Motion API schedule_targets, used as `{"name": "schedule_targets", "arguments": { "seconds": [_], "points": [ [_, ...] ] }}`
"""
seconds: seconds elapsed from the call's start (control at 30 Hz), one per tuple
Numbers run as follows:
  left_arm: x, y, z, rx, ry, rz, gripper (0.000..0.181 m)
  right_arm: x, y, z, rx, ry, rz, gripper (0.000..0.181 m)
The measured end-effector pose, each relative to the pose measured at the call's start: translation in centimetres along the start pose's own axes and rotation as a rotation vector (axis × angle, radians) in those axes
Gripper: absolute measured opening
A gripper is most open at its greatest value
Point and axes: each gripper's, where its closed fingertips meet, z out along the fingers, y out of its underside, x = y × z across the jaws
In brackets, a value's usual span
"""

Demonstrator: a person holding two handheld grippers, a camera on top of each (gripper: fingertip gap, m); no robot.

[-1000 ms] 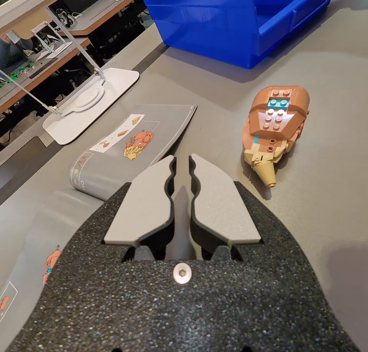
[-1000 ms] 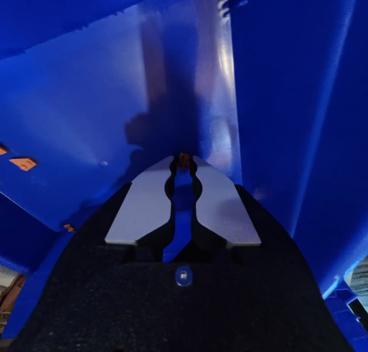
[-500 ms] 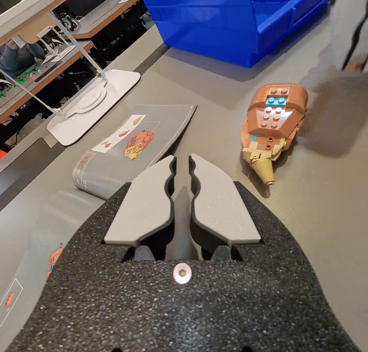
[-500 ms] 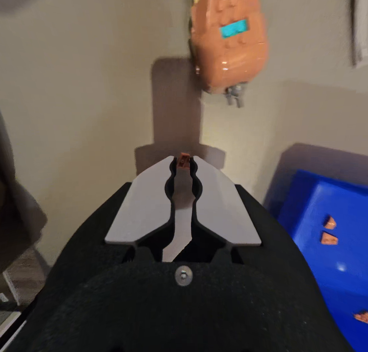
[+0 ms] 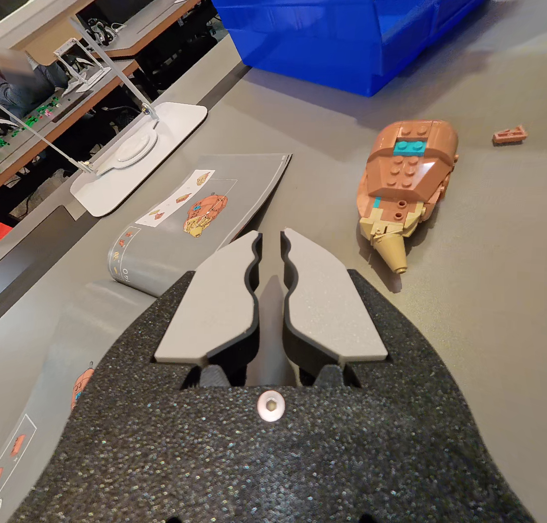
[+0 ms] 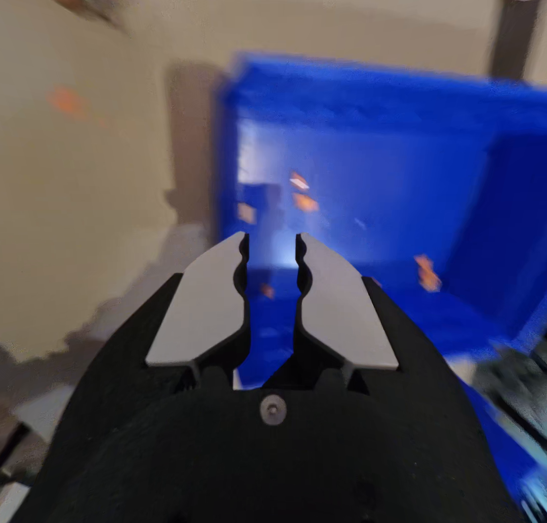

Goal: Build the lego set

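The part-built lego model (image 5: 407,180), brown with a teal plate and a tan cone nose, lies on the grey table (image 5: 444,316). A small brown piece (image 5: 509,135) lies loose on the table to its right. My left gripper (image 5: 270,235) hovers low over the table, left of the model, its jaws slightly apart with nothing between them. My right gripper (image 6: 272,237) is open and empty, pointing into the blue bin (image 6: 384,100), which holds several loose orange-brown pieces (image 6: 305,202). The right wrist view is blurred. A blurred orange patch (image 6: 66,103) shows on the table there.
The blue bin (image 5: 310,20) stands at the back of the table. The open instruction booklet (image 5: 192,212) lies left of my left gripper. A white stand base (image 5: 142,156) sits near the table's left edge. Other desks lie beyond. The grippers' ends are close to 25 cm from one another.
My right gripper brought a small brown piece out of the bin, opened and left it on the table right of the model, then swung back toward the bin. My left gripper stayed put.
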Motion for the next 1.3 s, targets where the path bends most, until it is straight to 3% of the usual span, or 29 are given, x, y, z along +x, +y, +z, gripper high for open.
{"name": "schedule_targets", "arguments": {
  "seconds": [0.07, 0.13, 0.3, 0.47, 0.77, 0.9, 0.93, 0.97, 1.13, 1.3],
  "points": [
    [0.0, 0.0, 0.0, -0.002, -0.001, 0.005, 0.011, 6.1, 3.9, 0.6, -0.19, 0.095, 0.017, 0.031],
    [0.0, 0.0, 0.0, -0.003, -0.002, 0.006, 0.011, 9.4, 7.0, 2.4, -0.353, 0.061, 0.047, 0.034],
    [-0.2, 0.1, 0.0, -0.003, -0.004, -0.003, 0.011, 12.3, 10.7, 6.3, -0.6, -0.016, -0.006, 0.034],
    [-0.1, 0.1, 0.0, -0.004, 0.001, 0.003, 0.011, 11.9, 11.9, 8.5, -0.661, -0.102, 0.008, 0.036],
    [-0.2, 0.1, 0.0, -0.002, -0.002, 0.003, 0.011, 12.2, 13.1, 8.8, -0.779, -0.13, 0.038, 0.037],
    [-0.2, 0.0, -0.1, 0.002, -0.002, -0.001, 0.011, 12.2, 13.8, 8.7, -0.852, -0.128, 0.023, 0.028],
    [-0.2, 0.0, -0.1, 0.003, -0.002, -0.001, 0.011, 12.5, 13.9, 8.7, -0.855, -0.112, 0.014, 0.015],
    [-0.2, 0.0, -0.1, 0.004, -0.002, -0.001, 0.011, 12.4, 14.0, 8.7, -0.856, -0.12, 0.016, 0.015],
    [-0.2, 0.0, -0.1, 0.006, -0.003, 0.003, 0.011, 11.9, 13.5, 7.9, -0.759, -0.116, 0.043, 0.015],
    [-0.1, 0.0, -0.1, 0.006, -0.004, 0.008, 0.011, 10.4, 11.6, 5.4, -0.559, -0.113, 0.08, 0.015]
  ]
}}
